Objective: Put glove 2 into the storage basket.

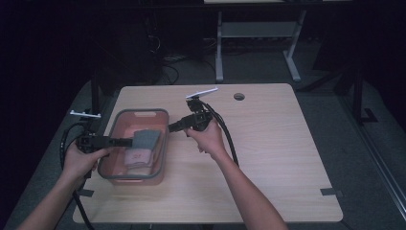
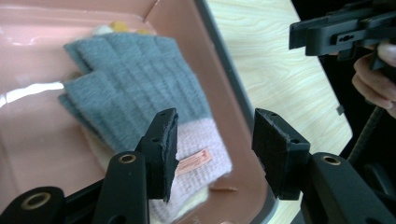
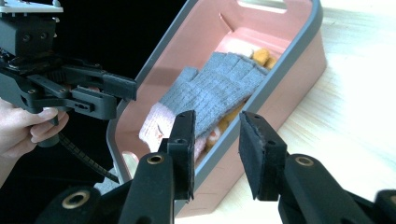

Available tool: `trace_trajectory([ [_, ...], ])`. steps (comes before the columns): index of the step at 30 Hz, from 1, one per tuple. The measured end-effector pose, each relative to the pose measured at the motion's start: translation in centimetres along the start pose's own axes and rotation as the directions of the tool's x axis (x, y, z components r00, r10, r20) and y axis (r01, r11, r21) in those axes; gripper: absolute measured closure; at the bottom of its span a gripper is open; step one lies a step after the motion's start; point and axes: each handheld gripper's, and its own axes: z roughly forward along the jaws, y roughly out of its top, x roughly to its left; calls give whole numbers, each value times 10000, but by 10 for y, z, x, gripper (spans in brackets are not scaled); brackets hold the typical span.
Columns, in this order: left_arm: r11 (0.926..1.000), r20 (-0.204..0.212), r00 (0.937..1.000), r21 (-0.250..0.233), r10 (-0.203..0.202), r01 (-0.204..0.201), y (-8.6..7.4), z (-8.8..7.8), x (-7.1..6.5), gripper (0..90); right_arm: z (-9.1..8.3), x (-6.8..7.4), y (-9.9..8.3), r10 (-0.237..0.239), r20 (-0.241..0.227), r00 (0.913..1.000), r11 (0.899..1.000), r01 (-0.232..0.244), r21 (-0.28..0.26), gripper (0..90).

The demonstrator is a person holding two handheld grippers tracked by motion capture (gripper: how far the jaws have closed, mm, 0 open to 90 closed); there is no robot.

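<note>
A pink bin with a grey rim (image 1: 139,111) sits on the left part of the wooden table. In it lies a grey knitted glove with a pink cuff (image 1: 145,139), on top of a cream and yellow knitted piece (image 3: 261,56). My left gripper (image 1: 128,142) reaches over the bin's left wall; its jaws stand open just above the glove's cuff (image 2: 196,154), with nothing between them (image 2: 215,130). My right gripper (image 1: 171,127) hovers at the bin's right rim (image 3: 299,46), open and holding nothing (image 3: 217,128). The glove (image 3: 210,88) lies beyond its jaws.
The tabletop (image 1: 268,143) stretches bare to the right of the bin. A round cable hole (image 1: 239,96) is near the far edge, and a strip of black tape (image 1: 331,192) at the front right. Cables trail from both grippers. A desk frame (image 1: 258,43) stands behind.
</note>
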Motion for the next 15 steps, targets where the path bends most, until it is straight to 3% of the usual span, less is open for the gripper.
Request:
trace_trajectory([
  [6,9999,376,9993,-54,-84,86,0,3,-7,480,-10,-7,-5,84,28,10000,9999,-84,-116,644],
  [15,9997,663,9975,56,231,-235,3,15,-21,466,-21,-18,-14,245,14,9997,9992,-245,-331,631],
])
